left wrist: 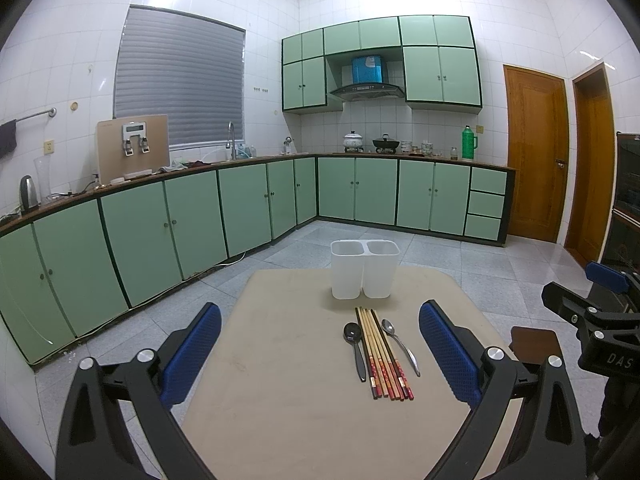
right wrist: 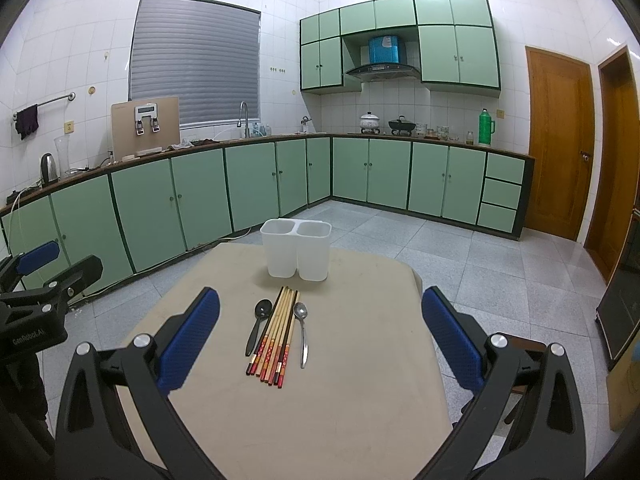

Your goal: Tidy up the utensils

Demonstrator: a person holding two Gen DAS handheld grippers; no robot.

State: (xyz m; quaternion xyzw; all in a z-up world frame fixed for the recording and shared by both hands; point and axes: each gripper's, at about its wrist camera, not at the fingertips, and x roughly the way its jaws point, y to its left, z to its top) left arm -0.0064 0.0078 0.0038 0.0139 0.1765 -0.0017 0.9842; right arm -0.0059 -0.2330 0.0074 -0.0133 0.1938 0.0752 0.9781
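A white two-compartment holder point(left wrist: 365, 269) point(right wrist: 297, 249) stands at the far side of a beige table point(left wrist: 280, 360) point(right wrist: 360, 360). In front of it lie several chopsticks point(left wrist: 383, 353) point(right wrist: 276, 334) in a bundle, a black spoon point(left wrist: 356, 350) point(right wrist: 256, 326) on their left and a metal spoon point(left wrist: 401, 346) point(right wrist: 302, 332) on their right. My left gripper point(left wrist: 320, 354) hovers open above the table, short of the utensils. My right gripper point(right wrist: 320, 338) is open too, with nothing between its blue pads point(right wrist: 452, 344). Each gripper shows at the edge of the other's view.
Green cabinets point(left wrist: 192, 220) run along the left and far walls with a worktop carrying a kettle point(left wrist: 29, 194), a dispenser, a sink tap and pots. Wooden doors point(left wrist: 536, 152) stand at the right. A grey tiled floor point(right wrist: 500, 264) surrounds the table.
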